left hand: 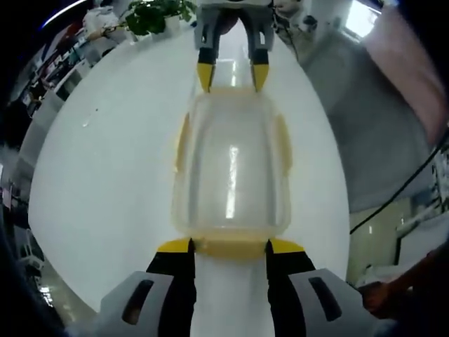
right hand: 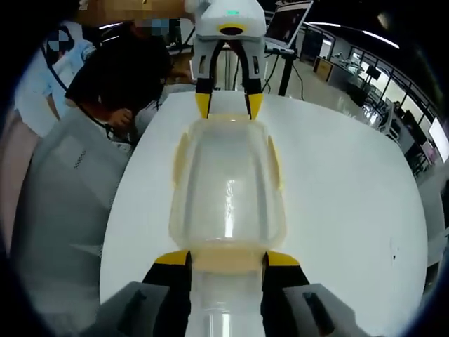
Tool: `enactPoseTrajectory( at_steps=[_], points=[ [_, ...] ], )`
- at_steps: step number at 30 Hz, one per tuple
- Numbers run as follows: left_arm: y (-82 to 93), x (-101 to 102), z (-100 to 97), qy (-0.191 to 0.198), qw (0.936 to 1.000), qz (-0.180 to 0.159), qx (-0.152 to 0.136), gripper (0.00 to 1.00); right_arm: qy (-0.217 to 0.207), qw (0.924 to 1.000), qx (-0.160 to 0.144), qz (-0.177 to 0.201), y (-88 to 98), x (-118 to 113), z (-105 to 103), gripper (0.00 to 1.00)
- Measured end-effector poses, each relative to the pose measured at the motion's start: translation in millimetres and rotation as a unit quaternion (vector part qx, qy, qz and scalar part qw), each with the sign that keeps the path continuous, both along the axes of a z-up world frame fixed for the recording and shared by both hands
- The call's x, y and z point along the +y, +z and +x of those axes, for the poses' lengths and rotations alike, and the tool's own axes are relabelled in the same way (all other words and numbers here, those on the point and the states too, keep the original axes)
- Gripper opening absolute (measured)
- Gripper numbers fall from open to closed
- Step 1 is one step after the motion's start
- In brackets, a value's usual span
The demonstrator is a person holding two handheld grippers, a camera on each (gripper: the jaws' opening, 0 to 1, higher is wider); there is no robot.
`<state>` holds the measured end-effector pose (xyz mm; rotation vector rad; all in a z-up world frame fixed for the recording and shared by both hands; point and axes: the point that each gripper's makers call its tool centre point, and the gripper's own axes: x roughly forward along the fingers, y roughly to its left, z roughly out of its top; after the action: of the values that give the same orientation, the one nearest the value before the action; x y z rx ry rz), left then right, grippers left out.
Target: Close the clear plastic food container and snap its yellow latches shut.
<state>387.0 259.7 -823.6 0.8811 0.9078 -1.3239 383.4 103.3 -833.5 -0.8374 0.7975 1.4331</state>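
Nearest me in the left gripper view, my left hand-held gripper [left hand: 229, 246] stands with its jaws spread wide at the near end of the clear plastic food container [left hand: 231, 165], yellow tips beside the near yellow latch [left hand: 231, 247]. The container sits lid-on in the middle of the white desk [left hand: 105, 182]. At its far end my right hand-held gripper [left hand: 231, 74] faces me, jaws likewise apart. Beyond it a potted plant [left hand: 158, 15] stands at the desk's far edge.

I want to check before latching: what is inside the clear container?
Through the lid, the container looks empty, with only glare on the plastic. The yellow latches and both grippers cover its ends.
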Motion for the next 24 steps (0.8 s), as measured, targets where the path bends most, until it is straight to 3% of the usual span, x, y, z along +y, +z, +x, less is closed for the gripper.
enactPoseTrajectory(
  at_steps=[11, 24],
  points=[
    [5.4, 0, -1.8, 0.006, 1.0000, 0.002, 0.004, 0.37, 0.010, 0.9999, -0.005, 0.003, 10.0, -3, -1, 0.36],
    [13.5, -16, -0.6, 0.011, 0.9999, -0.005, 0.008, 0.36, 0.015, 0.9999, -0.004, -0.001, 18.1, -19, 0, 0.36]
  ],
)
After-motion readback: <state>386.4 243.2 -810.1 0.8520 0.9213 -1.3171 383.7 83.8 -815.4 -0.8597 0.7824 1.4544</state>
